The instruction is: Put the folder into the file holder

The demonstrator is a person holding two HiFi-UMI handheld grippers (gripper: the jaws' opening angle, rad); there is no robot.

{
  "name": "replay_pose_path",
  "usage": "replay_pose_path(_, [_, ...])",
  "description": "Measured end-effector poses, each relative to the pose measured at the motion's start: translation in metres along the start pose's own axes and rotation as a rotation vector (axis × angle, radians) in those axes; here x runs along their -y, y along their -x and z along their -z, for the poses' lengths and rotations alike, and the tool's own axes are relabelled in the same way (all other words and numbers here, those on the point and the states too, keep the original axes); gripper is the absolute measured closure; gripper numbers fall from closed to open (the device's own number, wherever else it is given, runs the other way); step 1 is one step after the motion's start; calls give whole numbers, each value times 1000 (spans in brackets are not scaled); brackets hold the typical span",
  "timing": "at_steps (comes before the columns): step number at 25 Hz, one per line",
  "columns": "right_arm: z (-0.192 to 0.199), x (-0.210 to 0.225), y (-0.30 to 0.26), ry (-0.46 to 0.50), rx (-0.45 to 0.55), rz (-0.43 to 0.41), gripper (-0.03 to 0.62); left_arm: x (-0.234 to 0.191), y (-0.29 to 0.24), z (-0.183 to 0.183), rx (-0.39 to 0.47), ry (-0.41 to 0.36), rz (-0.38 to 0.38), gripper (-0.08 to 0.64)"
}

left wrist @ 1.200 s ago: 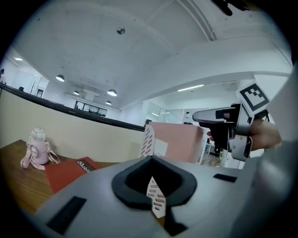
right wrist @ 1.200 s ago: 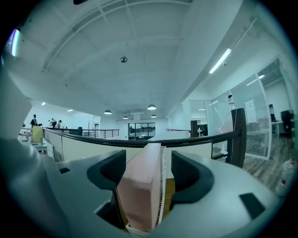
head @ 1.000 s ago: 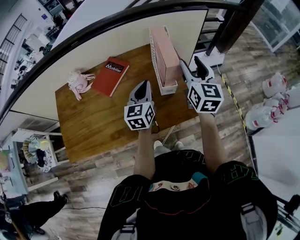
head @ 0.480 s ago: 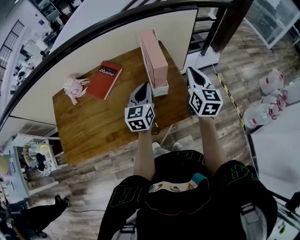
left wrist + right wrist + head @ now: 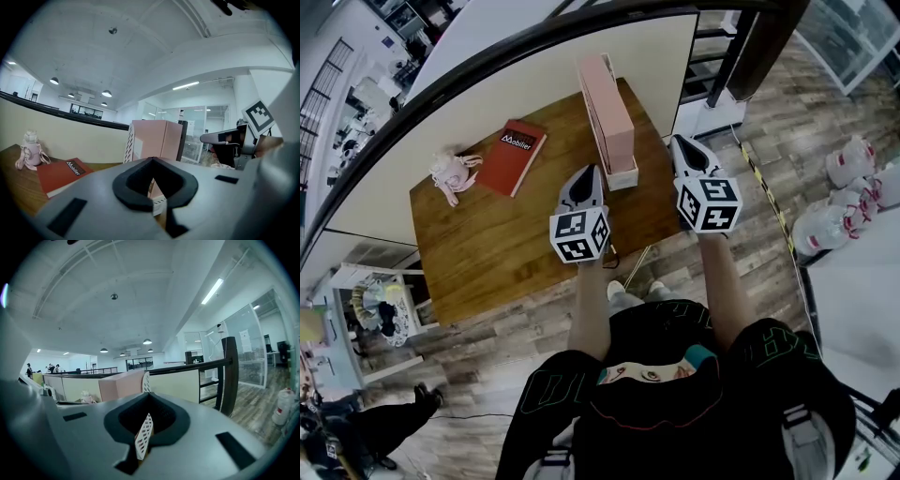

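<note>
A pink folder (image 5: 605, 101) stands upright inside the white file holder (image 5: 621, 176) at the back right of the wooden table (image 5: 506, 244). My left gripper (image 5: 585, 172) is shut and empty, hovering just in front of the holder's near end. My right gripper (image 5: 682, 143) is shut and empty too, to the right of the holder, past the table's right edge. In the left gripper view the pink folder (image 5: 159, 139) and the holder's white lattice wall (image 5: 130, 143) rise straight ahead of the shut left gripper (image 5: 151, 160). In the right gripper view the folder (image 5: 121, 385) and the holder (image 5: 146, 380) lie ahead-left of the right gripper (image 5: 147, 395).
A red book (image 5: 514, 155) lies at the table's back, with a pink toy bottle (image 5: 450, 174) to its left. A cream partition with a black rail (image 5: 487, 56) runs behind the table. White bags (image 5: 853, 169) sit on the floor at the far right.
The right gripper's jaws have gone from open to shut with nothing in them, and it has drawn back a little from the holder's side. The left gripper has barely moved.
</note>
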State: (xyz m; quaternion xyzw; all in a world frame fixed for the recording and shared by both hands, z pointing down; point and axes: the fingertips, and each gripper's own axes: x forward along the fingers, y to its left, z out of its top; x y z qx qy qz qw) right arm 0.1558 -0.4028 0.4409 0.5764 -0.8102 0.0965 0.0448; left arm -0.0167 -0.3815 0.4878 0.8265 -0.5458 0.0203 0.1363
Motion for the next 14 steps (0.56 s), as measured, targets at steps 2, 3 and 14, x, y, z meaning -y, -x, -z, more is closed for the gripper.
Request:
replay_pose_path(2, [1, 1, 1, -3, 0, -2, 591, 1, 1, 0, -1, -7, -1, 563])
replay_pose_path(3, [2, 1, 2, -4, 1, -3, 591, 1, 1, 0, 0, -10, -3, 563])
replay_pose_path(14, [0, 2, 5, 12, 12, -18, 591, 16, 1, -6, 16, -10, 67, 563])
